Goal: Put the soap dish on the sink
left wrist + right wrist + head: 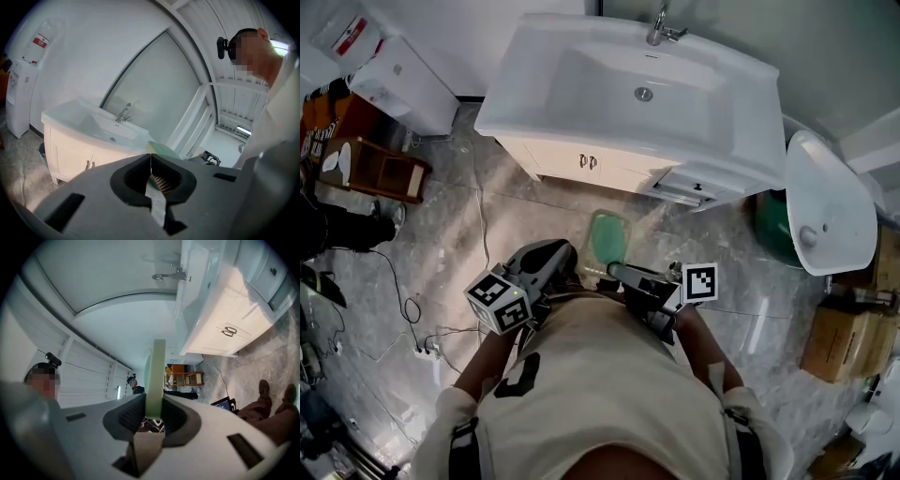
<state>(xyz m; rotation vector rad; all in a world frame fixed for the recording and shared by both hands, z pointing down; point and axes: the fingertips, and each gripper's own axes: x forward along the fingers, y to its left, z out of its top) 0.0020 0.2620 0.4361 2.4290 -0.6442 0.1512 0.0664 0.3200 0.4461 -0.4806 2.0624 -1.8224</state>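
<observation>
The pale green soap dish (607,236) hangs over the floor in front of the white sink (546,114), short of the vanity. My right gripper (615,271) is shut on its near edge. In the right gripper view the soap dish (155,376) stands edge-on, clamped between the jaws of the right gripper (153,412), with the sink (199,282) and faucet (169,275) ahead. My left gripper (571,252) sits just left of the dish, shut and empty. The left gripper (151,157) view shows its jaws together, the soap dish (162,150) just beyond, and the sink (89,123) farther off.
A white water dispenser (401,80) and a wooden shelf (381,170) stand at the left. A loose white basin (828,202), a green bucket (776,232) and a cardboard box (838,343) sit at the right. Cables (418,317) lie on the tiled floor.
</observation>
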